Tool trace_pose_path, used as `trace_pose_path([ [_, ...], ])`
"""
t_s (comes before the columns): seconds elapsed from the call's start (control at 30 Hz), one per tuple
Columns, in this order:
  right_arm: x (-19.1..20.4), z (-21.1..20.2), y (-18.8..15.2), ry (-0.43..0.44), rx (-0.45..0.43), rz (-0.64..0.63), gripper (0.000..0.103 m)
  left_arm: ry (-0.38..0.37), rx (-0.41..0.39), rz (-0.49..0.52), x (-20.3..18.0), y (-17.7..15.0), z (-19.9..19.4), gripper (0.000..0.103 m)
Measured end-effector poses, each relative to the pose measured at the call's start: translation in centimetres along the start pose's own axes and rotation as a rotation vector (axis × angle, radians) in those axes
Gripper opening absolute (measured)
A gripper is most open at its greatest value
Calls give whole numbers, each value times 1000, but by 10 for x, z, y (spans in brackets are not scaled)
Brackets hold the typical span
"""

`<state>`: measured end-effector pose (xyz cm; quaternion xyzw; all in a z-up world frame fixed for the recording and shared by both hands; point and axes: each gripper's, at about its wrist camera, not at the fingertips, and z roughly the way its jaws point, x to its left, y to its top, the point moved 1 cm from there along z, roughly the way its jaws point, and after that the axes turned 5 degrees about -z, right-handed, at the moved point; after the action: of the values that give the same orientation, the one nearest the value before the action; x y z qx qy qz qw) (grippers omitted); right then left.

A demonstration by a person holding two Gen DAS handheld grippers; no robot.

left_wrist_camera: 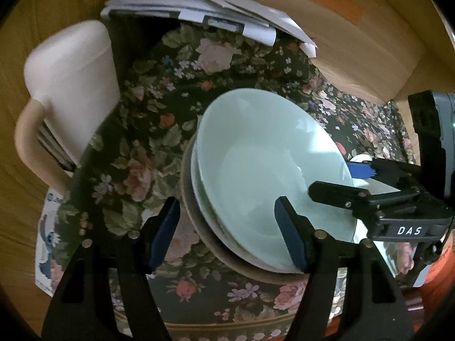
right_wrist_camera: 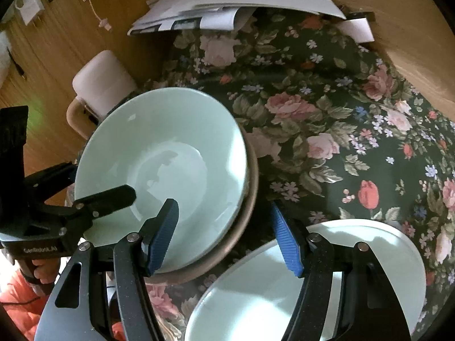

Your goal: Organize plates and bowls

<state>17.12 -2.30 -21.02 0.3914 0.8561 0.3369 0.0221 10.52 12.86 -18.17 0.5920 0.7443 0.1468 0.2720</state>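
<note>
- Left wrist view: my left gripper (left_wrist_camera: 227, 233) has its jaws apart, straddling the near rim of the green bowl (left_wrist_camera: 270, 164). One pad hangs over the bowl's inside, the other over the cloth (left_wrist_camera: 159, 108) outside. I can't see either pad pressing, so I read it as lined up for a rim pinch, not gripping.
- The bowl sits nested in a stack: a second pale rim and a brown plate (left_wrist_camera: 204, 236) show beneath it. I take that as the sorted pile.
- The right gripper (left_wrist_camera: 338, 182) reaches in from the right over the bowl's far edge, jaws apart, nothing in them.
- A white jug (left_wrist_camera: 71, 85) and papers (left_wrist_camera: 199, 8) sit well clear.
- Right wrist view: my right gripper (right_wrist_camera: 224, 236) is open and empty, its jaws spanning the gap between the stack (right_wrist_camera: 159, 153) and a white plate (right_wrist_camera: 369, 255) lying just beside it on the cloth.
- The left gripper (right_wrist_camera: 105, 196) comes in from the left, a finger over the bowl's inside.
- My guess: the white plate is the next piece to sort.
</note>
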Motion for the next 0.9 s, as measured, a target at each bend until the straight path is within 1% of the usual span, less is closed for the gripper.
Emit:
trace_pose_path([
  [0.1,2,7,2,9,15,1,60,-53,36,-27,2,-1,8,60],
  [0.13,2,9,3,15,22,3,56,-62,43,-30,2,-1,9,59],
  [0.17,2,11,3,23,30,6,51,-60,38,-30,1,-1,9,59],
  [0.2,2,14,3,31,38,9,51,-60,33,-30,1,-1,8,59],
  [0.3,6,19,2,6,34,-1,49,-57,15,-27,1,-3,7,58],
  [0.33,9,19,2,0,31,-15,46,-58,4,-26,0,-3,6,57],
  [0.43,19,25,2,-60,19,-53,45,-51,-15,-24,0,-4,5,55],
  [0.47,19,25,2,-64,15,-54,44,-55,-19,-23,2,-4,5,55],
  [0.5,18,26,2,-63,17,-46,42,-57,-21,-23,2,-4,6,54],
  [0.57,13,26,3,-59,19,-26,35,-64,-23,-25,3,-3,5,53],
  [0.63,8,26,5,-43,23,7,32,-62,-32,-15,2,-3,5,53],
  [0.73,6,27,5,-45,26,21,31,-56,-40,3,1,-3,5,53],
  [0.9,5,22,5,-51,24,45,29,-59,-30,5,2,-1,5,53],
])
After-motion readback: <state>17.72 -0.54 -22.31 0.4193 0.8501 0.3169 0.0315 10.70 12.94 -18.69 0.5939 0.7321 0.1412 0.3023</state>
